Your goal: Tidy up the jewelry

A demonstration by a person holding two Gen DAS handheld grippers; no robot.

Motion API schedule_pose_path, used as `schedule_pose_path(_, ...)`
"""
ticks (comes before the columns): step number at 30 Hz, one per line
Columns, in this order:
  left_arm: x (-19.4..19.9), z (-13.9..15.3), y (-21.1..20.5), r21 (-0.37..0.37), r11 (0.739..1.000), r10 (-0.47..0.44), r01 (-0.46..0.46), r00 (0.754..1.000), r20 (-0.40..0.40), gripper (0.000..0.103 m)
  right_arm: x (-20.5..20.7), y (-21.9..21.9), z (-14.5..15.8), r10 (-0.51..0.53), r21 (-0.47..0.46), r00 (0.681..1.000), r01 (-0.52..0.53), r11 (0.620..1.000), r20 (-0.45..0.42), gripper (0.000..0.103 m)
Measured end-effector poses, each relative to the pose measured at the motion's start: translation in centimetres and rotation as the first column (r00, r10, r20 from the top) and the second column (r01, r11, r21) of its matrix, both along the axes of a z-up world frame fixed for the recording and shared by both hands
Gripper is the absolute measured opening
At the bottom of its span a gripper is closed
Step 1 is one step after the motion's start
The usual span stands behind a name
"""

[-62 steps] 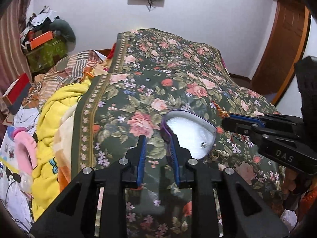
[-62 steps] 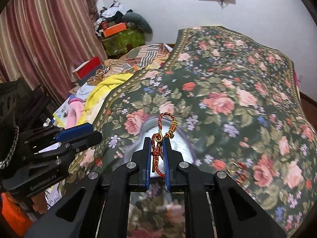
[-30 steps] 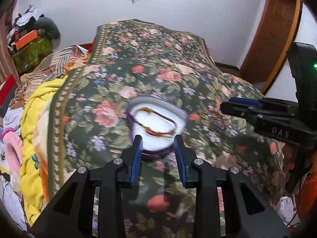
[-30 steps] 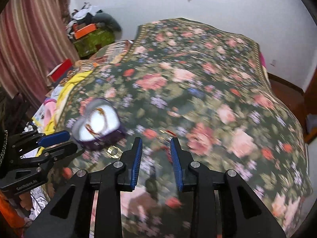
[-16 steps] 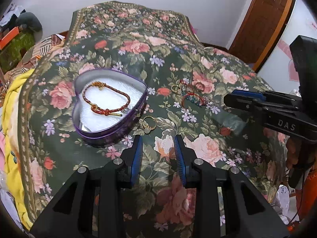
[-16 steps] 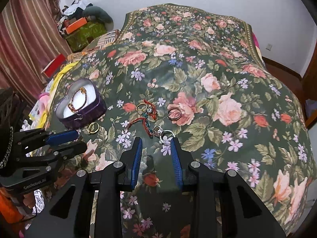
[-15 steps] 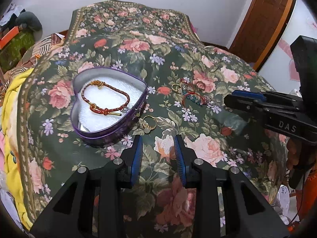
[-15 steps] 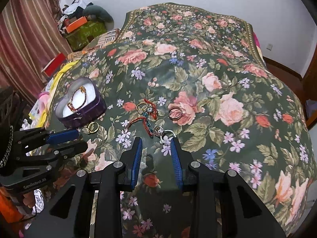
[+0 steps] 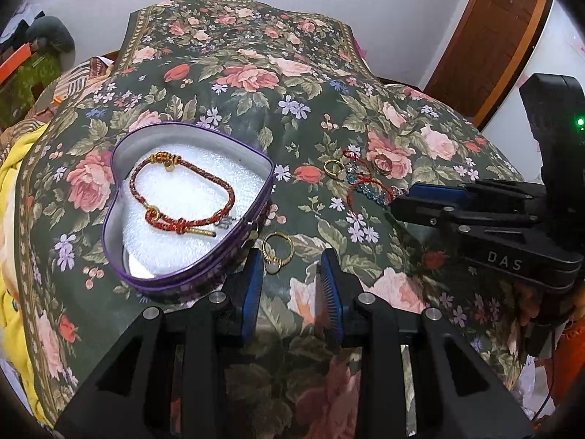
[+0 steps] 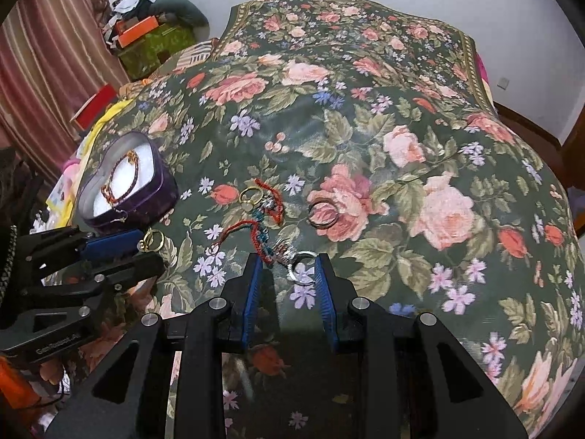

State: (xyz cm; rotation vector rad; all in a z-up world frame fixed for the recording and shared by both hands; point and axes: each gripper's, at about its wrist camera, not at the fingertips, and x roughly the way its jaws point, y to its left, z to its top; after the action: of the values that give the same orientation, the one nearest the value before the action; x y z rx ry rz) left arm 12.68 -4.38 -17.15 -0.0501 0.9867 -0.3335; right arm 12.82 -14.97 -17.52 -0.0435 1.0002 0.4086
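A bed (image 10: pixel 420 84) under a dark green floral bedspread (image 9: pixel 256 84) fills both views; near its left side sits a purple heart-shaped tin (image 9: pixel 120 256), open, lined with white padding; inside it lies one red and gold cord bracelet (image 9: pixel 182 197), so one piece appears sorted.

The rest looks unsorted, loose on the bedspread: a red and teal cord bracelet (image 10: pixel 256 234) in a tangle; a dark ring (image 10: pixel 321 214) on a pink rose; a gold ring (image 10: pixel 250 194) beside the tangle; a gold stone ring (image 9: pixel 276 252) just beside the tin; a silver ring (image 10: pixel 301 269).

The left gripper (image 9: pixel 290 281) hovers with jaws spread, pinching nothing, the gold stone ring lying just ahead of its left finger; the right gripper (image 10: pixel 287 285) hovers with jaws spread and empty, the silver ring between its tips.

The left view shows the tin's contents clearly; the right view shows the silver ring, hidden from the left.
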Motion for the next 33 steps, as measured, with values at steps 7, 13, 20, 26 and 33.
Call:
schedule_pose_path(7, 0.3, -0.2, -0.2, 0.002, 1.0, -0.003, 0.003, 1.0, 0.016, 0.022, 0.3, 0.5, -0.9, 0.037, -0.062, 0.999, -0.037, 0.997, -0.002, 0.029)
schedule_pose_path(13, 0.4, -0.3, -0.2, -0.021, 1.0, -0.012, 0.012, 1.0, 0.01, 0.009, 1.1, 1.0, -1.3, 0.054, -0.045, 0.998, -0.055, 0.997, -0.016, 0.037)
schedule_pose_path(20, 0.1, -0.1, -0.7, -0.048, 0.999, -0.024, 0.023, 1.0, -0.001, 0.007, 0.8, 0.4, -1.2, 0.021, -0.036, 1.0, -0.022, 0.999, -0.008, 0.02)
schedule_pose_path(26, -0.5, 0.3, -0.9, -0.018, 0.999, -0.027, 0.027, 1.0, 0.009, 0.007, 0.1, -0.2, -0.9, 0.014, -0.015, 1.0, -0.014, 1.0, 0.005, 0.01)
schedule_pose_path(33, -1.0, 1.4, -0.5, -0.022, 1.0, -0.014, 0.015, 0.999, 0.039, 0.007, -0.7, -1.0, -0.1, -0.011, 0.022, 1.0, 0.011, 1.0, 0.02, 0.009)
